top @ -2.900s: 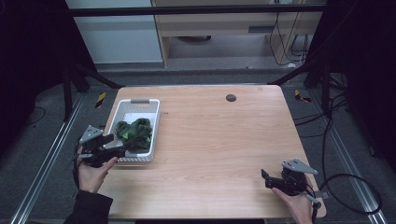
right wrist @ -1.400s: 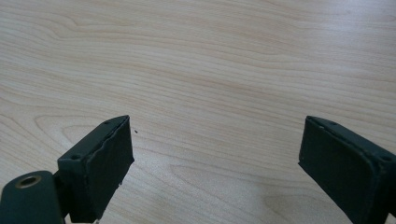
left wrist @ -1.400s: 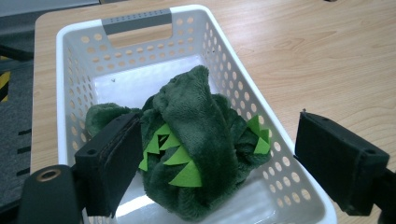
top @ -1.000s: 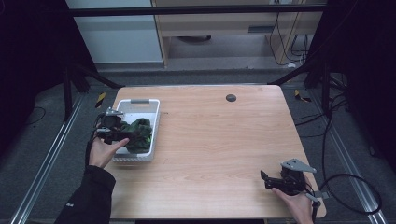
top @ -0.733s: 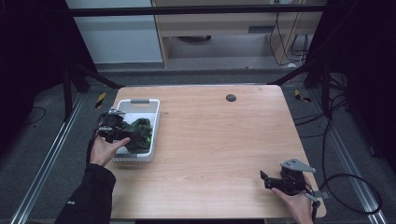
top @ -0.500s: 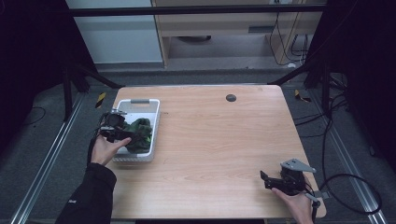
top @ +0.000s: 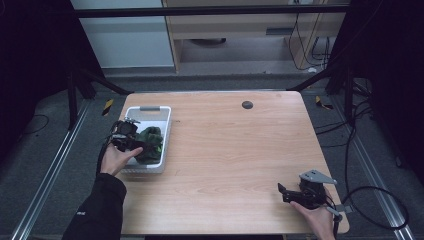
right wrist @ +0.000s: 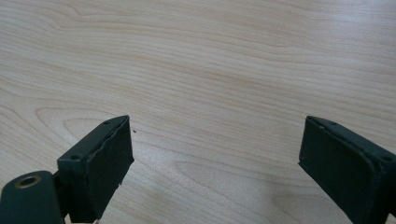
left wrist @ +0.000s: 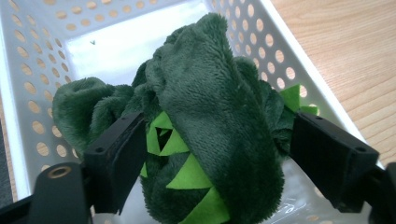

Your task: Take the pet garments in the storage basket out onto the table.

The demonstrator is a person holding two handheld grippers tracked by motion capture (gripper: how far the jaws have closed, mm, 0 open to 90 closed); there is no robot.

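Wooden table (top: 225, 150) bore the white basket (top: 165, 131); left tool (left wrist: 219, 154), jaws just narrowing, straddled the green plush (left wrist: 210, 116), ungripped; right tool (right wrist: 215, 154) lay released.

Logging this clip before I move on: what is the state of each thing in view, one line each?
Left gripper: jaws wide, just been closing around the toy; the pads' contact is unclear.
Green plush toy: crumpled, lying in the basket.
White basket: upright on the table's left side, holding the toy.
Right gripper: open, holding nothing, over bare table.
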